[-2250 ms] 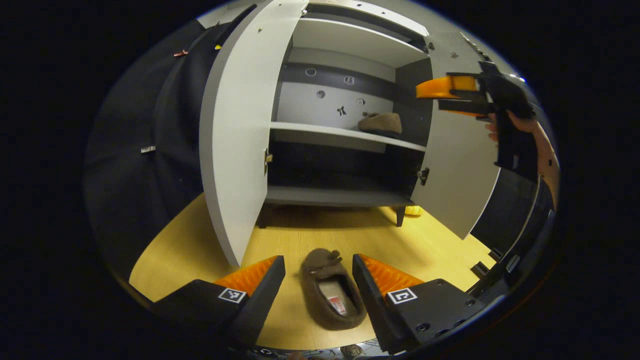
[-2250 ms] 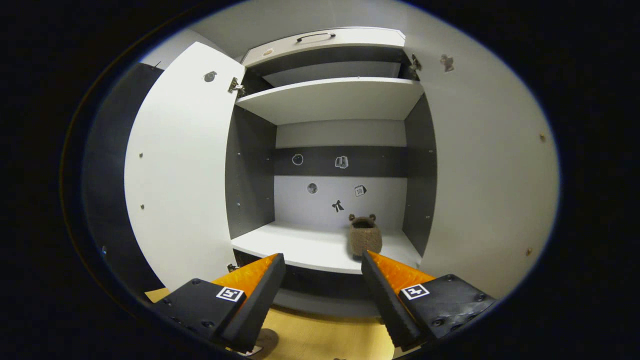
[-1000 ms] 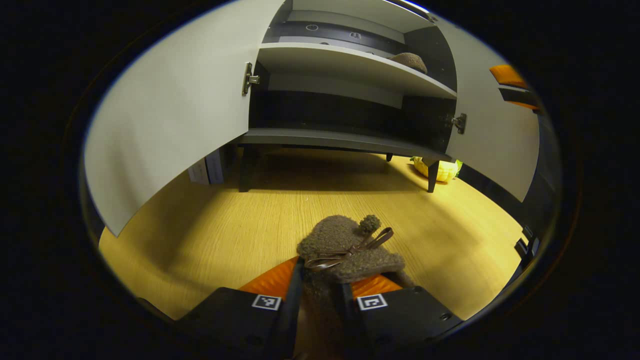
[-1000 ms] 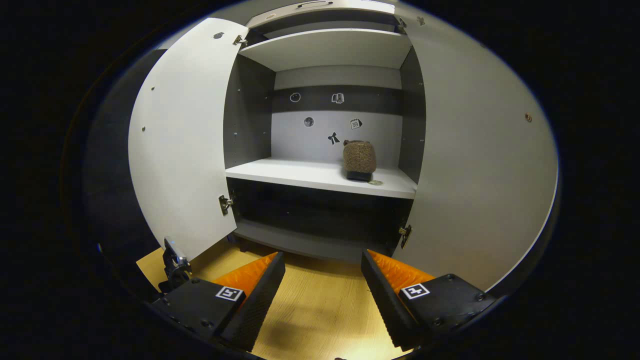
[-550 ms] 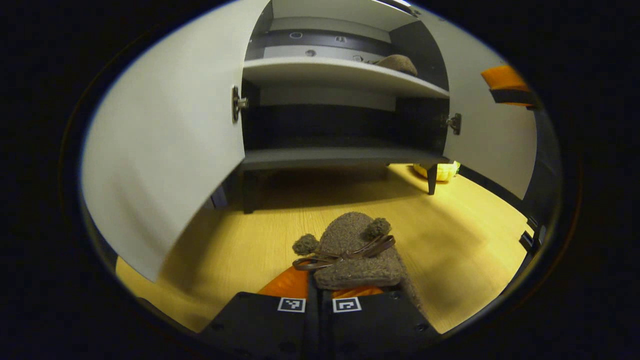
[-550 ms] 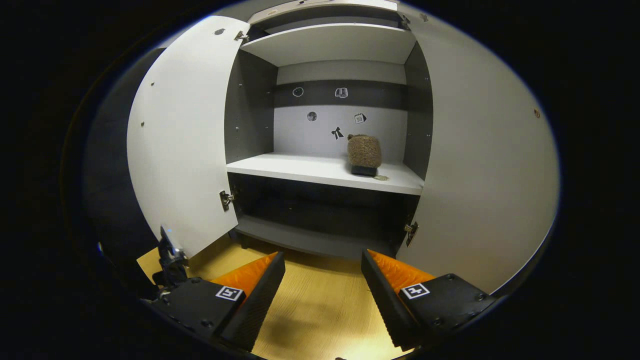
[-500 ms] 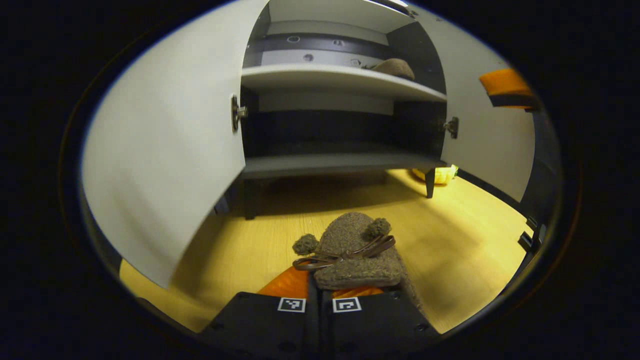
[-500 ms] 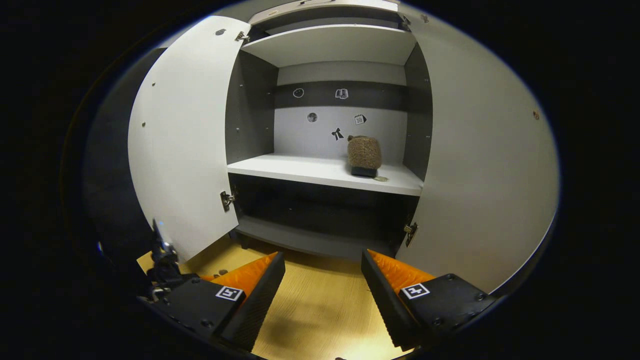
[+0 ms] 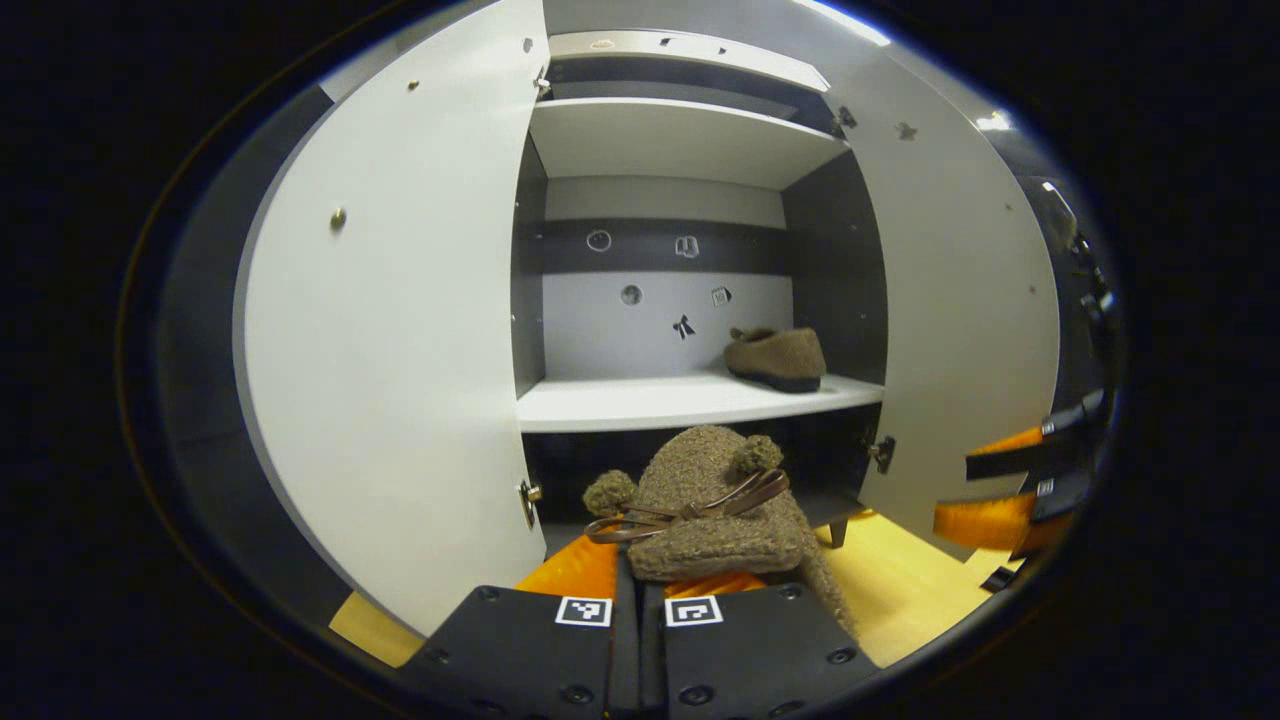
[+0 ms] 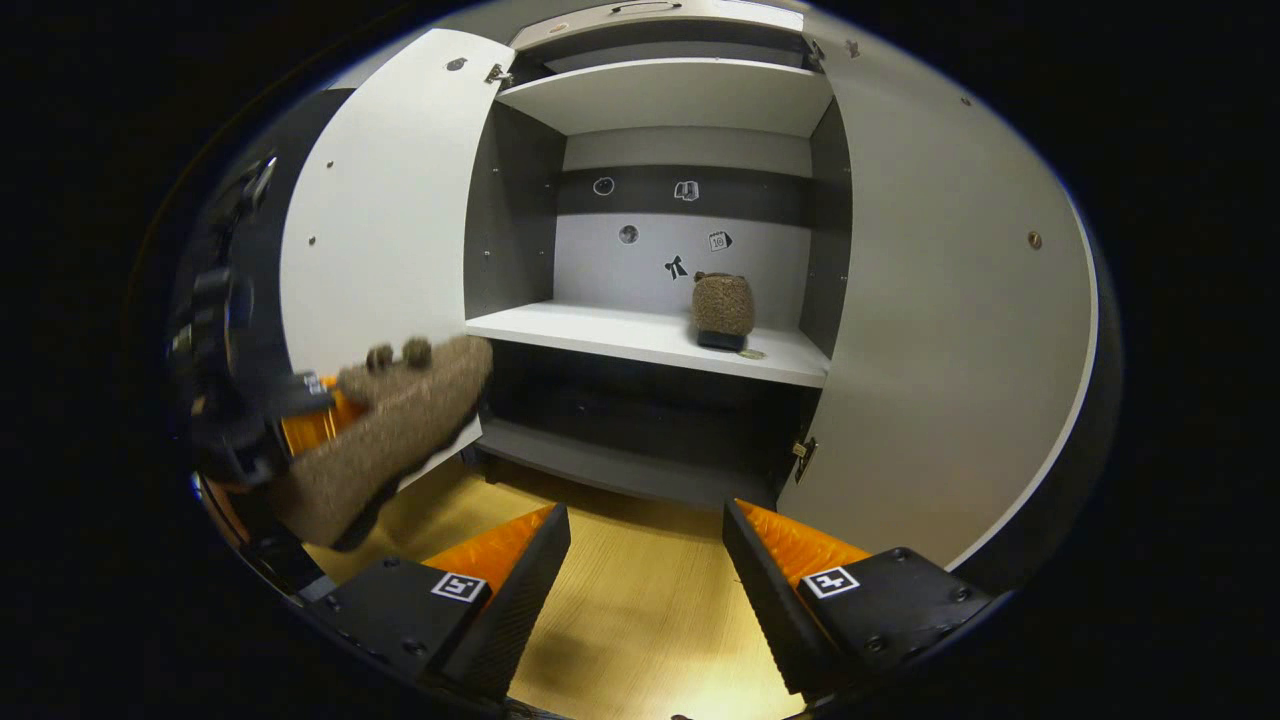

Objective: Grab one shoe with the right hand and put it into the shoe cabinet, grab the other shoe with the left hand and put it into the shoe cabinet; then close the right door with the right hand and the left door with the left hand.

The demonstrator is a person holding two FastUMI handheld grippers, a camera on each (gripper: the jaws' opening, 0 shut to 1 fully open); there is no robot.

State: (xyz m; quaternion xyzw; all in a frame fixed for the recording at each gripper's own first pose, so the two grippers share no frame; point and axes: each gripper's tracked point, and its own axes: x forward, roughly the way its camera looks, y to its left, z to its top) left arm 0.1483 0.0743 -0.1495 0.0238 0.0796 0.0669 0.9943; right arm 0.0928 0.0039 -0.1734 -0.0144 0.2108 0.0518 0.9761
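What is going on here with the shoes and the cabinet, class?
A person is loading a shoe cabinet with two handheld tools. The left tool is shut on a brown shoe, held up in front of the open cabinet. The other shoe already sits on the middle shelf. The right tool is open and empty. Both doors stand open.

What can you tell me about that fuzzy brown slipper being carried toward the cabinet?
The slipper is brown and woolly-looking, with two small pom-pom ears and a thin brown ribbon bow across its top. The left gripper is shut on its rear part, holding it off the floor with the toe pointing toward the open cabinet. In the right gripper view it hangs tilted, dark sole downward, in front of the left door.
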